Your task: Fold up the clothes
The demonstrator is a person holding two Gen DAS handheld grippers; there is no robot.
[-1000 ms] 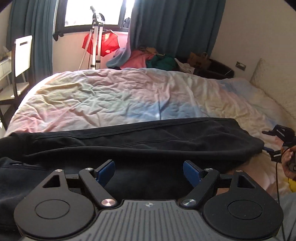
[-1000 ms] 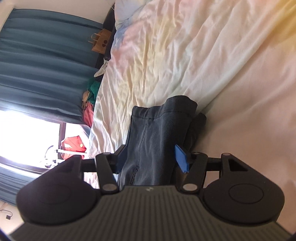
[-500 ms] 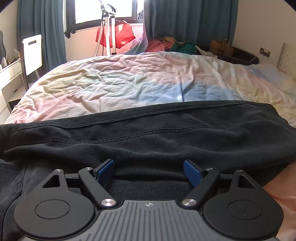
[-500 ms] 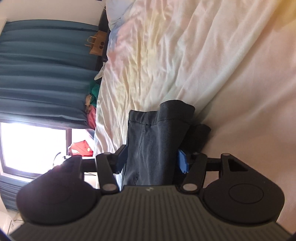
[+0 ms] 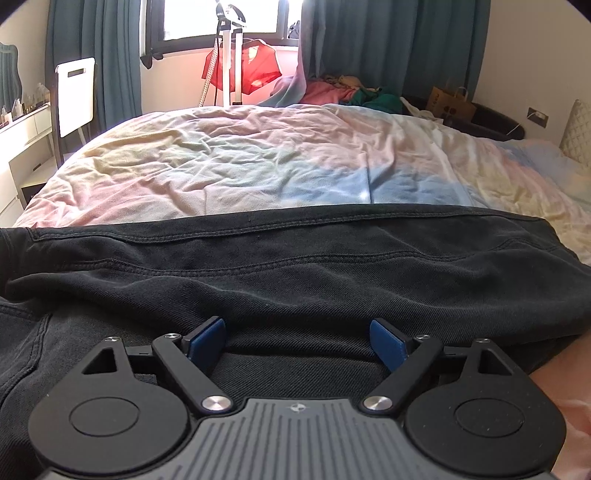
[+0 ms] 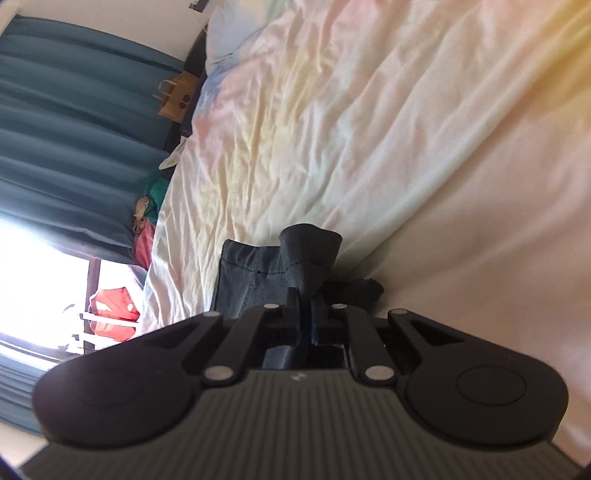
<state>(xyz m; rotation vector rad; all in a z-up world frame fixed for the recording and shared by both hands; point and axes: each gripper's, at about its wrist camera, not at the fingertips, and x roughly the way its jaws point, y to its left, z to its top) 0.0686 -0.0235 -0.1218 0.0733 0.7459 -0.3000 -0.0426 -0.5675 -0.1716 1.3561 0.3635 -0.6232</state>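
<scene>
The left gripper hung low over the black trousers, its blue pads spread wide apart with dark denim beneath and between them but nothing pinched. The right gripper had its jaws drawn tight together on a bunched fold at one end of the trousers, the cloth puckering up out of the pinch; to the left of that fold, in the right wrist view, a flat stitched hem lay on the sheet.

The trousers lay stretched across the near part of the bed, running side to side in the left wrist view, with double-stitched seams along their length and the near folds rumpled. Beyond the trousers the pastel sheet spread wrinkled in pink, yellow and blue patches.

Past the far edge of the bed stood a light-coloured stand with a red garment hanging behind it, below a bright window flanked by teal curtains. To the right of the stand a heap of pink and green clothes sat at the bed's far edge, and further right a brown paper bag. To the left of the bed stood a white chair.
</scene>
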